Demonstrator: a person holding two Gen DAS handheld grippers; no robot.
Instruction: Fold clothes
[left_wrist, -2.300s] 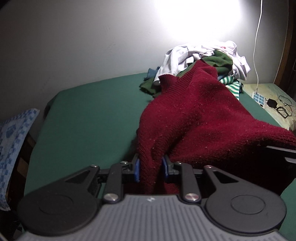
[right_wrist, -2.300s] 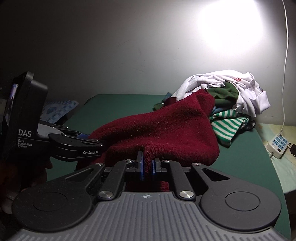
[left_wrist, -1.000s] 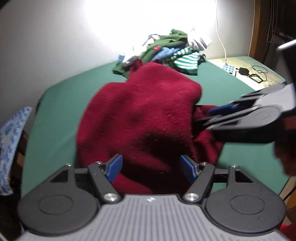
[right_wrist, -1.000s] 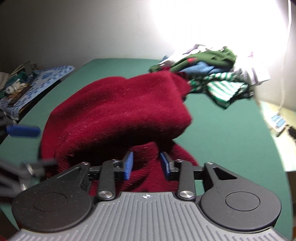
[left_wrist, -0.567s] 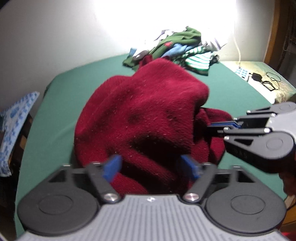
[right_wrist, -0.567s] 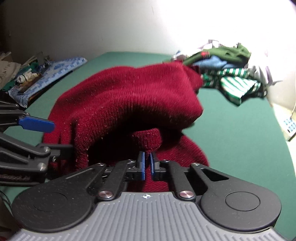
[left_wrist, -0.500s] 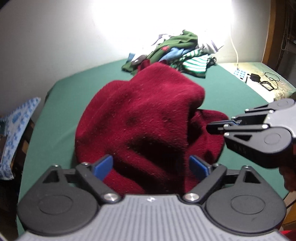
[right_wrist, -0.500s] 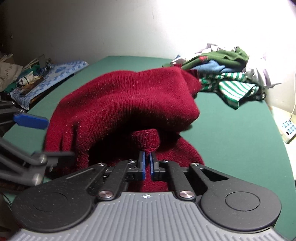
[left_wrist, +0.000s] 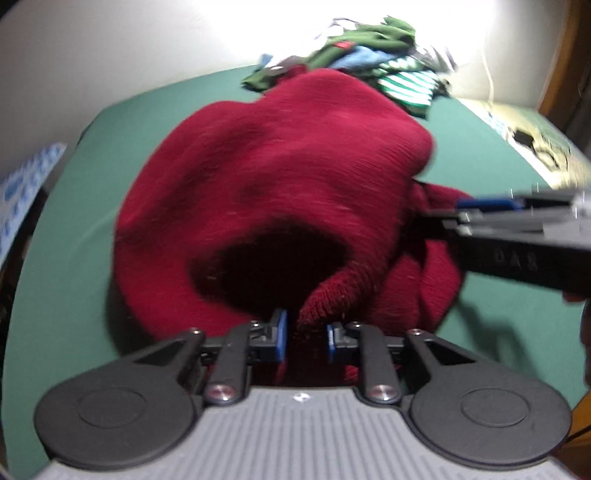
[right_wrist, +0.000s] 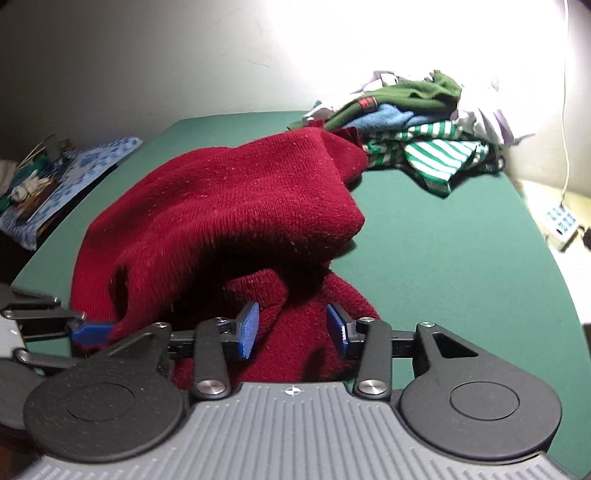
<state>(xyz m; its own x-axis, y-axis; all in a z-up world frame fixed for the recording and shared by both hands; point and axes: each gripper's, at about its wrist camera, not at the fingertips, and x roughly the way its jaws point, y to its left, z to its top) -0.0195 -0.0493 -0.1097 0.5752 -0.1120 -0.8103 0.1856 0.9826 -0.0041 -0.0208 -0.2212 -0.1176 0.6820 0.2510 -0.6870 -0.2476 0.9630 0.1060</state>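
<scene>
Left tool (left_wrist: 303, 338), wide half a second ago, closing round dark red knitted sweater (left_wrist: 280, 177) ribbed edge; right tool (right_wrist: 293, 330) opening, releasing knit for regrasp.

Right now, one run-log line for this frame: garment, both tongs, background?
red knit sweater: bunched on green surface | left tongs: closing, sweater hem between | right tongs: opening, sweater between | clothes pile: behind

A home bedroom: a green-sheeted bed (right_wrist: 443, 236) against a plain wall, a clothes heap (right_wrist: 413, 122) at upper right, a power strip (right_wrist: 559, 221) beside it.
</scene>
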